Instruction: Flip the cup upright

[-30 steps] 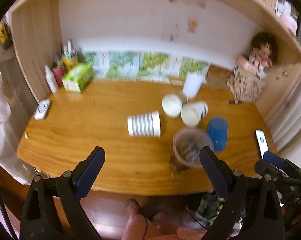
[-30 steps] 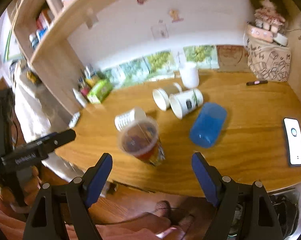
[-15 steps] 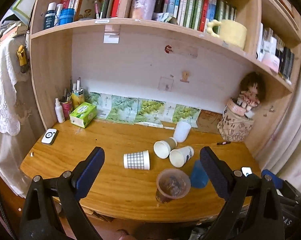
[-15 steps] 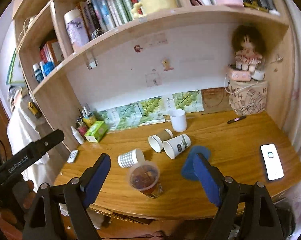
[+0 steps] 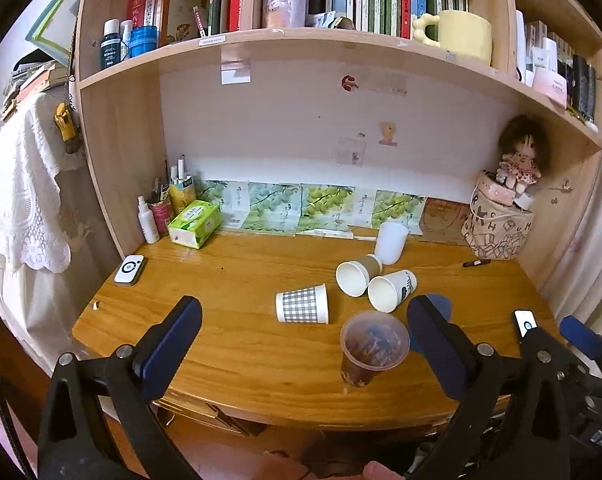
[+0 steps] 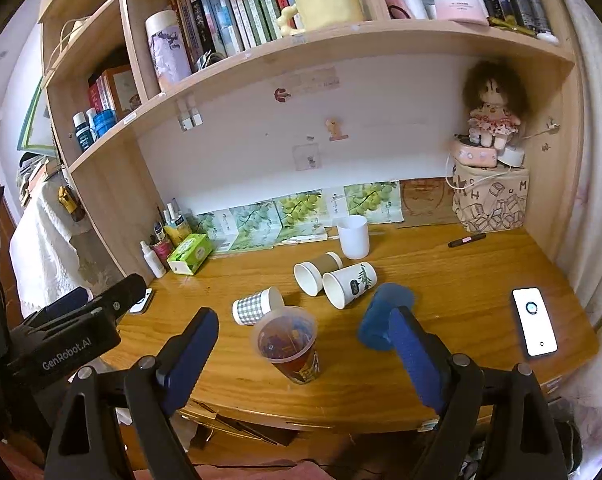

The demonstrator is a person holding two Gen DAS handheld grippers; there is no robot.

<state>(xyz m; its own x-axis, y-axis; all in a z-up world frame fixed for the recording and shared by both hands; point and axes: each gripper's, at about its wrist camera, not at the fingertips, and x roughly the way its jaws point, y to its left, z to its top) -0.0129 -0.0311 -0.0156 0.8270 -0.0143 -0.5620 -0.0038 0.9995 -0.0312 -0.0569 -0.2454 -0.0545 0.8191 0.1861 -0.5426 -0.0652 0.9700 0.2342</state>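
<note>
The checked cup (image 5: 302, 309) lies on its side on the desk (image 5: 229, 280), just left of the plastic cup (image 5: 371, 350) (long axis horizontal, mouth facing right). Left gripper (image 5: 301, 336) and right gripper (image 6: 301, 344) are both spread wide, gripping nothing.

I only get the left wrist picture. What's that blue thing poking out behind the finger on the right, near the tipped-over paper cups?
Observer: The right wrist view shows more of it: a blue object lying on the desk, beside the tree-print cup. It is too blurred to name.
Operator: Is the other gripper holding anything?
Observer: No. The right gripper is open and grips nothing.
Operator: And the phone at the desk edge?
Observer: The whole phone shows there, lying flat, its white screen lit.
</note>
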